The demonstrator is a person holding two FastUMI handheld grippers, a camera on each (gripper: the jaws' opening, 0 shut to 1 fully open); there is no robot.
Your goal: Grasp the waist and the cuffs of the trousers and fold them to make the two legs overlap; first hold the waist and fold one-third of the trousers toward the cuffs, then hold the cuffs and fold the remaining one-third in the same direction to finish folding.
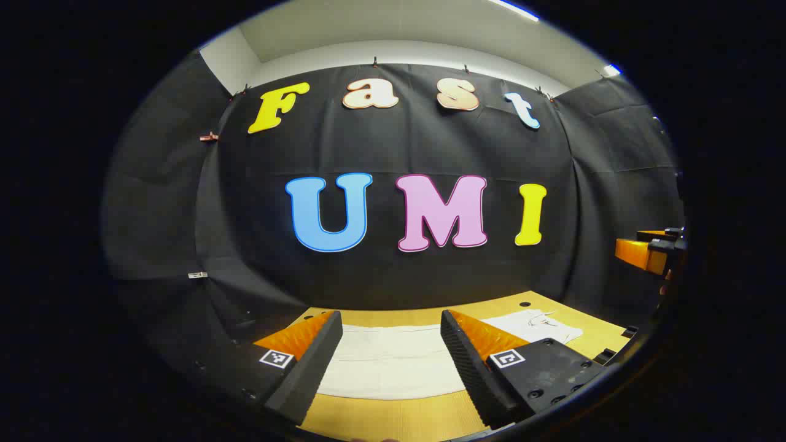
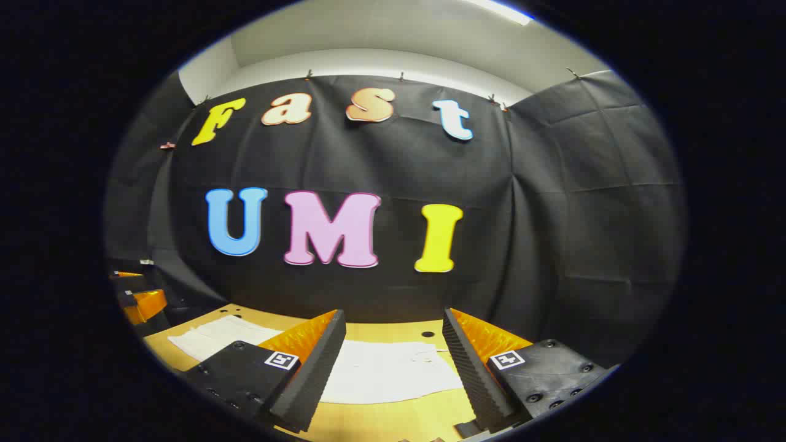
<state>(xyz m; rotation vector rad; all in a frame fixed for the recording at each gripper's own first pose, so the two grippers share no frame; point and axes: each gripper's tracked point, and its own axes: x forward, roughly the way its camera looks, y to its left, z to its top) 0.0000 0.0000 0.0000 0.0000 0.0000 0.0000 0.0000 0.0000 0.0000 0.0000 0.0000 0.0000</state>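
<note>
Both grippers, left gripper (image 1: 390, 362) and right gripper (image 2: 390, 365), hang with jaws spread wide and holding nothing, seemingly poised to start. Beyond them, flat white cloth trousers (image 1: 393, 362) lie spread on the pale wooden table (image 1: 399, 417), ready for grasping, before the booth's black wall.

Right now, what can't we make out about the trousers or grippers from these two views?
- Left gripper view: the white trousers are partly covered by the left gripper fingers; waist versus cuffs unclear.
- Left gripper view: the right gripper is cut off at the image edge, so its opening is unreadable there.
- Right gripper view: the right gripper fingers hide the trousers' sides; the fold state is unclear.
- Both views: the wooden table near edge is cut off.
</note>
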